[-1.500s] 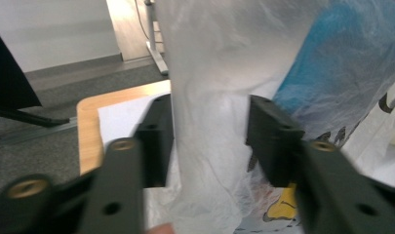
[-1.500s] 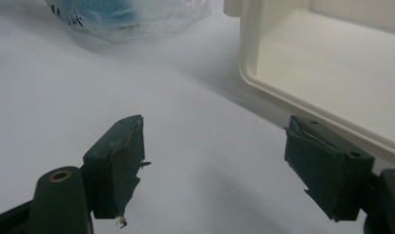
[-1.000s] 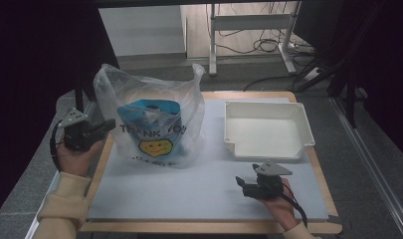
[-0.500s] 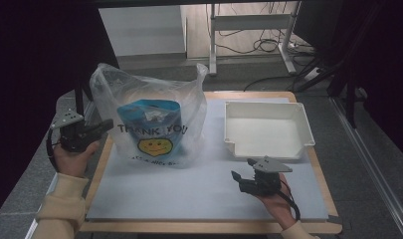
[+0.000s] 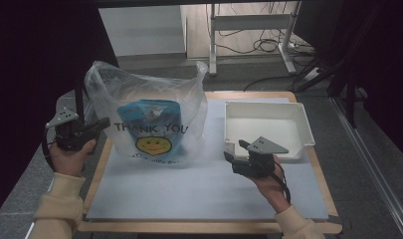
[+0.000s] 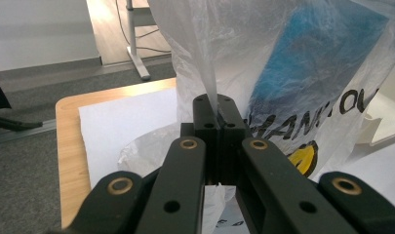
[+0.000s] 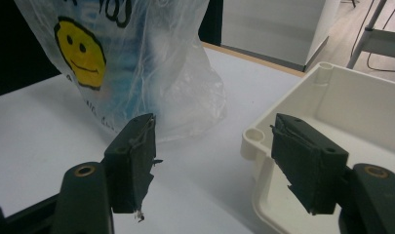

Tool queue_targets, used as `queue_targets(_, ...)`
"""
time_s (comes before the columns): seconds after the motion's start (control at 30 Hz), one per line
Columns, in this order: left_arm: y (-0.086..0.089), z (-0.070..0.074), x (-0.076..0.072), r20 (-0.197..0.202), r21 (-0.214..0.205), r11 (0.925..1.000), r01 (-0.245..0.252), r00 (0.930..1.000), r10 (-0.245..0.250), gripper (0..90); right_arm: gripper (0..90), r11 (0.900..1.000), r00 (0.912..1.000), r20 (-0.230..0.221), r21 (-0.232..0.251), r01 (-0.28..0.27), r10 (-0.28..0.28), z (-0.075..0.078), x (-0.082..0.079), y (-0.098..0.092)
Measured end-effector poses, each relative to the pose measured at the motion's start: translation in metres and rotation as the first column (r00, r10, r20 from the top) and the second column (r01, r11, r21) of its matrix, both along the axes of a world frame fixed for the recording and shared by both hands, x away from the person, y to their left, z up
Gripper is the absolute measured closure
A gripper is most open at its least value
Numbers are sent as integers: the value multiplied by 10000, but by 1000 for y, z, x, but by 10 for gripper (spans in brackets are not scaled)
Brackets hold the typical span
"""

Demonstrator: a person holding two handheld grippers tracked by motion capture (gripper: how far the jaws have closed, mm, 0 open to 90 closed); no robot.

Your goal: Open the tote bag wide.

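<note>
A clear plastic bag (image 5: 154, 94) printed "THANK YOU" with a yellow smiley stands on the left of the table, a blue pouch (image 5: 148, 112) inside it. My left gripper (image 5: 103, 124) is at the bag's left side, shut on a strip of the bag's film (image 6: 210, 73). My right gripper (image 5: 235, 150) hovers by the near left corner of the white tray (image 5: 302, 124) and points at the bag (image 7: 136, 53). Its jaws are open and have just been closing a little, with nothing between them (image 7: 212, 131).
The tray (image 7: 331, 92) is empty and sits at the right on a pale mat (image 5: 199, 194) that covers the wooden table. Beyond the table's far edge are grey floor, a metal stand's legs (image 5: 249, 45) and cables.
My right gripper has risen and moved away from the person, toward the tray's near corner. The left gripper and the bag have stayed about where they were.
</note>
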State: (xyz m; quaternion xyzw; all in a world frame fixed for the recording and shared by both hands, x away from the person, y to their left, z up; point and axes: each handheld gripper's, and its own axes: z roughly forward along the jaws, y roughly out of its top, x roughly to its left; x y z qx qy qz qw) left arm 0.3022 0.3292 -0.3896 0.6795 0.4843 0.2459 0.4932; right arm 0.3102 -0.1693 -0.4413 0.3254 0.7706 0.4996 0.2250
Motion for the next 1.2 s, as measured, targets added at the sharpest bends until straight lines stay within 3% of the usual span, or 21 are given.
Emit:
queue_targets(0.6,-2,0,1,-32,15,10000,69,10000,-69,900,417,9972,9986,-344,647,-377,400,27,36,21)
queue_targets(1.2,0,2,-1,-17,-12,10000,69,10000,-69,900,432,9942,9966,-255,757,-763,785,48,62,59)
